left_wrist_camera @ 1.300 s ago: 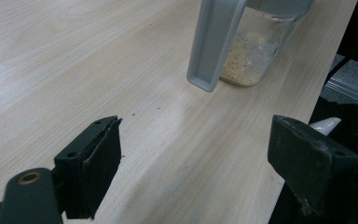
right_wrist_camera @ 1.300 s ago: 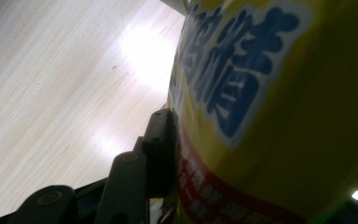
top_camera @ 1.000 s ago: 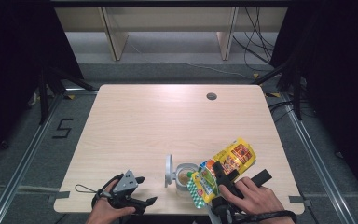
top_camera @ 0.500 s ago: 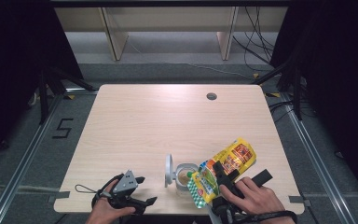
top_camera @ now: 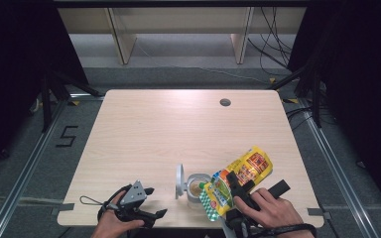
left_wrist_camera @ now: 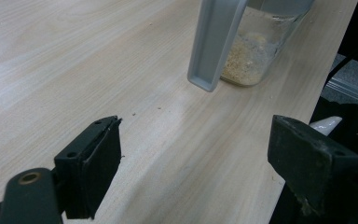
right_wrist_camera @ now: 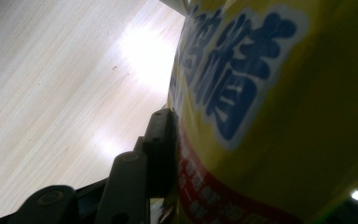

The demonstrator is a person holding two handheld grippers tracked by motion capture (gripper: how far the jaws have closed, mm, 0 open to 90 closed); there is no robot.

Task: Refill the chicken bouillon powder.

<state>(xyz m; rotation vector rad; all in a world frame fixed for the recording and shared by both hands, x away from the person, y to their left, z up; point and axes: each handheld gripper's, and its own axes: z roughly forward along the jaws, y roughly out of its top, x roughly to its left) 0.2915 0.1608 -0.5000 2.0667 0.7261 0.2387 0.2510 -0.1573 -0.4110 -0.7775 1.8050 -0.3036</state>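
A yellow and green snack pouch (top_camera: 245,171) hangs tilted at the table's front right, its lower end over a clear jar (top_camera: 197,188). My right gripper (top_camera: 255,184) is shut on the pouch. In the right gripper view one black finger (right_wrist_camera: 161,144) presses on the pouch (right_wrist_camera: 270,107); the other finger is hidden behind it. The jar (left_wrist_camera: 249,56) holds a layer of pale granules, and its grey lid (top_camera: 179,181) stands swung open at its left. At the front left my left gripper (top_camera: 155,202) rests open on the table, and its view looks between its fingers (left_wrist_camera: 93,163) toward the jar.
The light wooden table (top_camera: 168,129) has a round cable hole (top_camera: 224,102) at the back right. Its front edge runs close to both hands. Wooden shelf legs (top_camera: 121,37) and cables lie on the floor beyond the far edge.
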